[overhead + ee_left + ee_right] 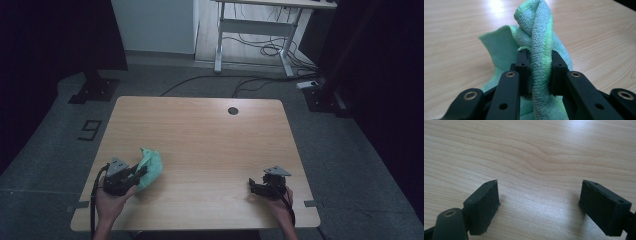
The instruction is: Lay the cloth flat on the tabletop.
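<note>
Green cloth point(150, 167): one piece of terry microfibre, bunched and twisted into a thick roll, near the desk's left edge and toward its front-left corner. In the left gripper view the roll point(539, 47) stands up between the two black jaws, which press on it from both sides with pile bulging above and below the pads; a loose flap spreads to the left and trails down toward the wood. Handling, as judged: light, soft and limp, no stiffness, will sag and unroll once released; the looped pile should give good friction, so slipping looks unlikely while a thick fold is pinched. Best hold is a gathered fold or a corner, not the flat middle. Not fragile. Left gripper point(134, 175): narrow, closed on the cloth, held by a hand at the desk's front-left. Right gripper point(256, 186): near the front-right corner, well apart from the cloth; in its own view the jaws stand wide with bare wood between them point(540, 202), nothing held, pads close over the surface. Desk point(210, 135): pale wood grain, round cable hole point(233, 110) near the far edge.
</note>
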Demonstrator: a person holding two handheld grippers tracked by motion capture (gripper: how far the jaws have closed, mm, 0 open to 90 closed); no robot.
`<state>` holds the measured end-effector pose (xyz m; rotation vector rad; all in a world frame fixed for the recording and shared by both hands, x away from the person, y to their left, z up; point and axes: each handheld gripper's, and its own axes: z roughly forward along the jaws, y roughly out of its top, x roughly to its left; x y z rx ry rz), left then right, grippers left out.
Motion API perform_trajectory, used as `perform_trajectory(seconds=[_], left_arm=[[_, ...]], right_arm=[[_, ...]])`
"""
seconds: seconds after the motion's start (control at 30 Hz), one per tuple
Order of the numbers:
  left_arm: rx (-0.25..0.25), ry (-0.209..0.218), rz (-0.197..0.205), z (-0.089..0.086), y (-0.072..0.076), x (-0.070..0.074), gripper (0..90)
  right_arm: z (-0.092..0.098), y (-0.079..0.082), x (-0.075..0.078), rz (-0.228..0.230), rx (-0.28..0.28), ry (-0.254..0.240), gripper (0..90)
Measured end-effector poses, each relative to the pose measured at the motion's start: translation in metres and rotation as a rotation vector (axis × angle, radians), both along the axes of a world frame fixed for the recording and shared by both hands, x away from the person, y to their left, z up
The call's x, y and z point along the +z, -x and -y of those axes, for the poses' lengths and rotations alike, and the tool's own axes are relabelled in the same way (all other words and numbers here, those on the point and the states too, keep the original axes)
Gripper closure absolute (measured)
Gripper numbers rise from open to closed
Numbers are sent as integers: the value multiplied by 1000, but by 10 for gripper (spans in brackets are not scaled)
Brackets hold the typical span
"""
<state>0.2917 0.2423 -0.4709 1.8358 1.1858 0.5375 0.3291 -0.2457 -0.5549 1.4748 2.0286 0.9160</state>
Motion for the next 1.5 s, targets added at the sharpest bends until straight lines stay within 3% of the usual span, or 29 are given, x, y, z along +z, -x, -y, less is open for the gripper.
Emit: perform_trajectory(seconds=[0.53, 1.5], left_arm=[[-55, -2, 26, 19, -9, 16, 739], [-139, -20, 7, 70, -36, 23, 738]], right_arm=[[0, 0, 0, 2, -2, 1, 164], [0, 0, 0, 3, -6, 0, 174]])
